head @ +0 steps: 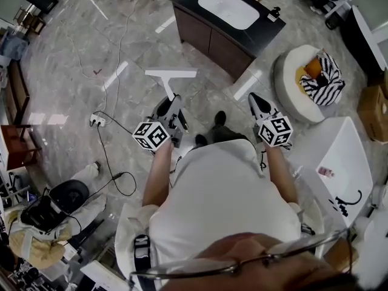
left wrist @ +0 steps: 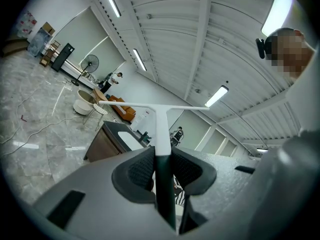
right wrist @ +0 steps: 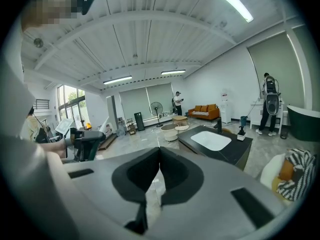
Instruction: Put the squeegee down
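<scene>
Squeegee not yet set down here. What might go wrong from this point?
The left gripper holds the squeegee by its dark handle end only, so the long stem and wide blade may swing or slip. The blade could knock the vanity ahead when lowered. A floor cable lies close by on the person's left, a trip risk.

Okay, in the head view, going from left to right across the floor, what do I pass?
Power strip → left gripper, clamped on the squeegee → right gripper, empty → striped cushion → cardboard box.
</scene>
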`<state>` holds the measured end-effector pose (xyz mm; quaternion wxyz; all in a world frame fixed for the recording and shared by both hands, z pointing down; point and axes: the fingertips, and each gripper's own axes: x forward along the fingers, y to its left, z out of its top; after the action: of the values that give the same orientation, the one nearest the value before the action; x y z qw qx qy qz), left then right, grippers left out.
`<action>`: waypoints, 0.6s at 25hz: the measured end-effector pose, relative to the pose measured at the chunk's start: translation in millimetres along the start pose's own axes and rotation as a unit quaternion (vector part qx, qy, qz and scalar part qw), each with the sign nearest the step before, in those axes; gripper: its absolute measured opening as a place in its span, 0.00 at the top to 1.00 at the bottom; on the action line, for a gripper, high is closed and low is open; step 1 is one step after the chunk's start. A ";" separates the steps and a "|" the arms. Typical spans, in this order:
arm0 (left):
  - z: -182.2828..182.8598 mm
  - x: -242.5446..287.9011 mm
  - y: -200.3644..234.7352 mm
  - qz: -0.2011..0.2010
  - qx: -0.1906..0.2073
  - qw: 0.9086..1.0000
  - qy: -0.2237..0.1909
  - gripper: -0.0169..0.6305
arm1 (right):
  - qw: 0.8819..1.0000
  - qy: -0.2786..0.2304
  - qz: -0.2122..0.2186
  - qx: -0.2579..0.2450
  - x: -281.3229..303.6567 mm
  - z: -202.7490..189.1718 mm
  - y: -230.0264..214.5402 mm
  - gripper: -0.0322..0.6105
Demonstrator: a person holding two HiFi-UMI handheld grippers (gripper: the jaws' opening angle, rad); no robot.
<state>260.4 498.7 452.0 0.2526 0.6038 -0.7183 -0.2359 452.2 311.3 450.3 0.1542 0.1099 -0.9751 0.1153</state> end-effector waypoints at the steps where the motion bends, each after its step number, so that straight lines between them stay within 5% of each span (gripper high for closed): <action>1: 0.6 0.3 1.1 0.000 -0.001 1.000 -0.002 0.83 | 1.000 0.001 0.001 0.000 1.9 -0.3 -0.7 0.94; 15: 28.4 41.1 35.0 0.027 0.027 0.999 -0.008 0.83 | 0.999 0.019 0.037 0.001 84.7 20.8 -27.9 0.94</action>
<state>209.9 464.8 456.0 0.2365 0.5893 -0.7423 -0.2140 374.8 264.3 464.0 0.1686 0.0718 -0.9752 0.1241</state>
